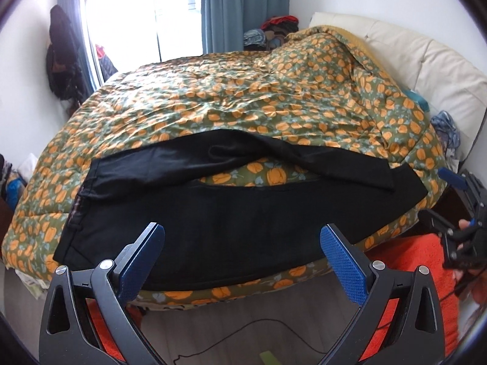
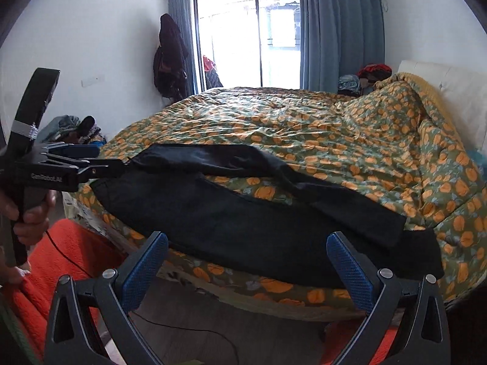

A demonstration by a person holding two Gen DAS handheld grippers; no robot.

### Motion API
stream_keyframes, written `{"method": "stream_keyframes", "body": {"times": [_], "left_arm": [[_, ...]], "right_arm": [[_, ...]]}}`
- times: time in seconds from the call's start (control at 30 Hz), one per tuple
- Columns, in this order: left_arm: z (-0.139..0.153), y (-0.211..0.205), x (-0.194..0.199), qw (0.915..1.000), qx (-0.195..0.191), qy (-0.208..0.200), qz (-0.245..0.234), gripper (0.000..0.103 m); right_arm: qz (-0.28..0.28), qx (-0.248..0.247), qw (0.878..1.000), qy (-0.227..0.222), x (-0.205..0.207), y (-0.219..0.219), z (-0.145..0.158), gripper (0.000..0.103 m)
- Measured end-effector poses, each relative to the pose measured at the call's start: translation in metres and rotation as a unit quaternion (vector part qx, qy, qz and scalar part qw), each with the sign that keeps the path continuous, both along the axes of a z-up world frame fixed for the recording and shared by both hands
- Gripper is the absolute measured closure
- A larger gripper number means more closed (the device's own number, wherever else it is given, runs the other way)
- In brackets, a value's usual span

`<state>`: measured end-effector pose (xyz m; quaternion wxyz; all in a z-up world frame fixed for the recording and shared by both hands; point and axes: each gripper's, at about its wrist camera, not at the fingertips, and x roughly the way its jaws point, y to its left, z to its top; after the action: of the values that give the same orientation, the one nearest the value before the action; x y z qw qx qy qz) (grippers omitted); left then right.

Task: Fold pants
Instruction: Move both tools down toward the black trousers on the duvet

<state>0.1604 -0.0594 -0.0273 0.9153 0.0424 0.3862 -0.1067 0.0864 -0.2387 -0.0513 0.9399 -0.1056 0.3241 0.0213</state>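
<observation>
Black pants (image 1: 213,213) lie lengthwise along the near edge of the bed, waistband at the left, leg ends at the right. The far leg is twisted and bowed away, so a patch of quilt shows between the legs. The pants also show in the right wrist view (image 2: 243,222). My left gripper (image 1: 242,243) is open and empty, just in front of the near leg at the bed edge. My right gripper (image 2: 246,252) is open and empty, in front of the near leg toward the leg ends. It appears at the right edge of the left wrist view (image 1: 456,210). The left gripper (image 2: 91,159) shows near the waistband.
The bed carries a green quilt with orange pumpkins (image 1: 243,100), bunched up at the right by a white headboard (image 1: 426,60). An orange blanket (image 1: 420,273) lies on the floor by the bed. A black cable (image 2: 188,331) runs across the wooden floor. Clothes pile by the window.
</observation>
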Motion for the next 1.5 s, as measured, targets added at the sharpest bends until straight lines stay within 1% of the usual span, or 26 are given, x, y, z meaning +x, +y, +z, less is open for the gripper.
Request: {"method": "stream_keyframes", "body": {"times": [0.07, 0.13, 0.2, 0.23, 0.43, 0.47, 0.5, 0.57, 0.63, 0.7, 0.73, 0.8, 0.83, 0.87, 0.93, 1.0, 1.07, 1.13, 1.23, 1.27, 1.33, 1.37, 1.4, 1.43, 1.47, 1.5], "left_arm": [[-0.004, -0.002, 0.009, 0.9998, -0.011, 0.016, 0.006, 0.001], [-0.012, -0.002, 0.013, 0.9994, -0.013, 0.030, 0.008, 0.001], [-0.024, -0.001, 0.015, 0.9992, 0.002, 0.039, 0.013, 0.001], [-0.030, 0.001, 0.016, 0.9989, 0.013, 0.043, 0.017, 0.001], [-0.078, 0.019, 0.026, 0.9918, 0.061, 0.099, 0.053, 0.001], [-0.085, 0.022, 0.030, 0.9898, 0.064, 0.113, 0.059, 0.001], [-0.090, 0.024, 0.033, 0.9883, 0.066, 0.122, 0.063, 0.001], [-0.093, 0.027, 0.038, 0.9873, 0.070, 0.124, 0.071, 0.001], [-0.091, 0.028, 0.045, 0.9868, 0.078, 0.117, 0.080, 0.001], [-0.089, 0.030, 0.055, 0.9862, 0.084, 0.111, 0.090, 0.001], [-0.087, 0.032, 0.061, 0.9854, 0.087, 0.109, 0.097, 0.001], [-0.087, 0.037, 0.071, 0.9827, 0.095, 0.106, 0.118, 0.001], [-0.088, 0.041, 0.076, 0.9806, 0.099, 0.108, 0.131, 0.001], [-0.090, 0.047, 0.080, 0.9785, 0.100, 0.111, 0.142, 0.001], [-0.097, 0.057, 0.094, 0.9751, 0.102, 0.118, 0.158, 0.001], [-0.105, 0.064, 0.118, 0.9729, 0.113, 0.119, 0.163, 0.001], [-0.107, 0.065, 0.153, 0.9738, 0.128, 0.103, 0.157, 0.001], [-0.110, 0.061, 0.199, 0.9770, 0.144, 0.075, 0.138, 0.001], [-0.132, 0.059, 0.278, 0.9730, 0.174, 0.063, 0.138, 0.001], [-0.148, 0.061, 0.300, 0.9657, 0.204, 0.068, 0.145, 0.001], [-0.197, 0.075, 0.332, 0.9291, 0.298, 0.126, 0.180, 0.000], [-0.209, 0.086, 0.337, 0.9255, 0.293, 0.150, 0.187, 0.000], [-0.205, 0.096, 0.333, 0.9343, 0.260, 0.148, 0.194, 0.000], [-0.196, 0.099, 0.329, 0.9381, 0.243, 0.143, 0.202, 0.001], [-0.185, 0.098, 0.324, 0.9400, 0.237, 0.137, 0.204, 0.002], [-0.171, 0.092, 0.318, 0.9471, 0.227, 0.119, 0.194, 0.002]], "right_arm": [[-0.022, -0.039, 0.999, 0.027, 0.034, -0.047, -0.012, 0.000], [-0.045, -0.090, 0.991, 0.093, 0.067, -0.093, -0.042, 0.002], [-0.039, -0.130, 0.977, 0.163, 0.088, -0.128, -0.076, 0.032], [-0.029, -0.143, 0.971, 0.188, 0.094, -0.139, -0.090, 0.038], [0.009, -0.186, 0.954, 0.234, 0.120, -0.167, -0.129, 0.042], [0.018, -0.194, 0.948, 0.250, 0.128, -0.169, -0.134, 0.063], [0.032, -0.189, 0.945, 0.266, 0.136, -0.172, -0.134, 0.099], [0.025, -0.177, 0.949, 0.260, 0.162, -0.182, -0.112, 0.098], [-0.015, -0.160, 0.965, 0.209, 0.208, -0.206, -0.067, 0.098], [-0.087, -0.136, 0.975, 0.156, 0.261, -0.248, -0.022, 0.098], [-0.135, -0.119, 0.972, 0.149, 0.286, -0.274, -0.008, 0.094], [-0.244, -0.119, 0.952, 0.138, 0.320, -0.315, 0.005, 0.045], [-0.278, -0.136, 0.943, 0.121, 0.324, -0.323, 0.008, 0.037], [-0.292, -0.145, 0.940, 0.097, 0.322, -0.324, 0.009, 0.035], [-0.295, -0.114, 0.947, 0.057, 0.301, -0.309, 0.001, 0.034], [-0.259, -0.034, 0.964, 0.045, 0.270, -0.286, -0.019, 0.028], [-0.217, 0.044, 0.974, 0.054, 0.239, -0.257, -0.046, 0.027], [-0.194, 0.099, 0.974, 0.064, 0.205, -0.220, -0.075, 0.027], [-0.186, 0.134, 0.971, 0.067, 0.169, -0.178, -0.111, 0.026], [-0.186, 0.134, 0.971, 0.067, 0.161, -0.169, -0.119, 0.026], [-0.185, 0.130, 0.970, 0.090, 0.160, -0.158, -0.130, 0.024], [-0.176, 0.130, 0.971, 0.100, 0.161, -0.158, -0.133, 0.023], [-0.171, 0.125, 0.972, 0.102, 0.164, -0.158, -0.134, 0.023], [-0.173, 0.116, 0.973, 0.100, 0.165, -0.160, -0.134, 0.023], [-0.178, 0.107, 0.973, 0.101, 0.165, -0.164, -0.136, 0.023], [-0.185, 0.104, 0.972, 0.103, 0.165, -0.169, -0.138, 0.023]]}}
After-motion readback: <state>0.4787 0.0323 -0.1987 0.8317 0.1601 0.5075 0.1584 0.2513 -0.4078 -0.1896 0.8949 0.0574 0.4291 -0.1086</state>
